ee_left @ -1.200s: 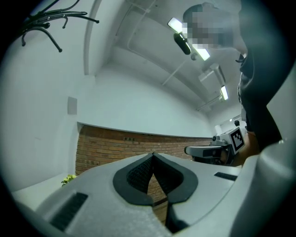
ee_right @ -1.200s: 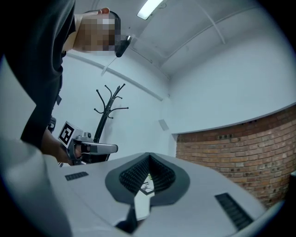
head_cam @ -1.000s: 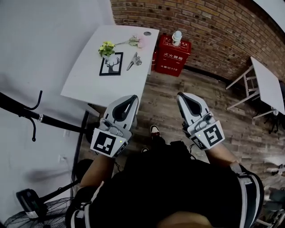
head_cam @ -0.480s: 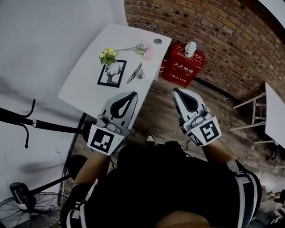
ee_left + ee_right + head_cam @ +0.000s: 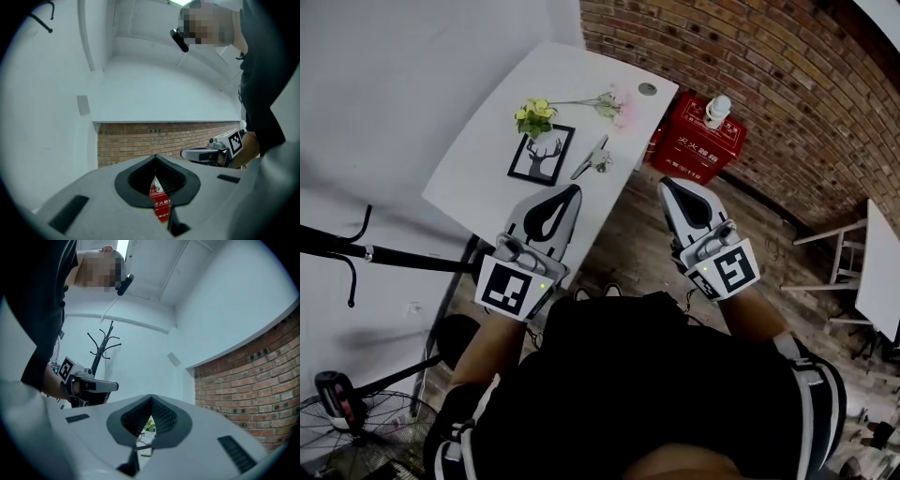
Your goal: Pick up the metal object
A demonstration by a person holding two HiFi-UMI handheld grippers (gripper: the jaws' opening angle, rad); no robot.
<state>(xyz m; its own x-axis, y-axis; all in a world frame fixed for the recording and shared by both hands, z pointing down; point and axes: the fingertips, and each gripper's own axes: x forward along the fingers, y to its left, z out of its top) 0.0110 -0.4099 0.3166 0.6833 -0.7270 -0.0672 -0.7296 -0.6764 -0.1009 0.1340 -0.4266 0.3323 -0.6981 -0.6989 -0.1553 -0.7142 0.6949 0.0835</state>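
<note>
Silvery metal object [image 5: 594, 157], maybe clip, flat on white table [image 5: 487, 159].

A white table [image 5: 483, 164] stands with its left edge along the white wall [image 5: 403, 75] and its far edge toward the brick wall [image 5: 750, 47]. Near its middle a black-framed deer picture [image 5: 542, 155] lies flat. Just beyond the picture, toward the far edge, sits a small bunch of yellow-green flowers [image 5: 533, 116]. A pink flower [image 5: 617, 106] on a long stem lies near the far right corner, its stem reaching toward the bunch. The metal object [image 5: 592, 159] lies close to the right edge, beside the picture but apart from it. A round grey cap [image 5: 648, 89] sits in the far right corner.
</note>
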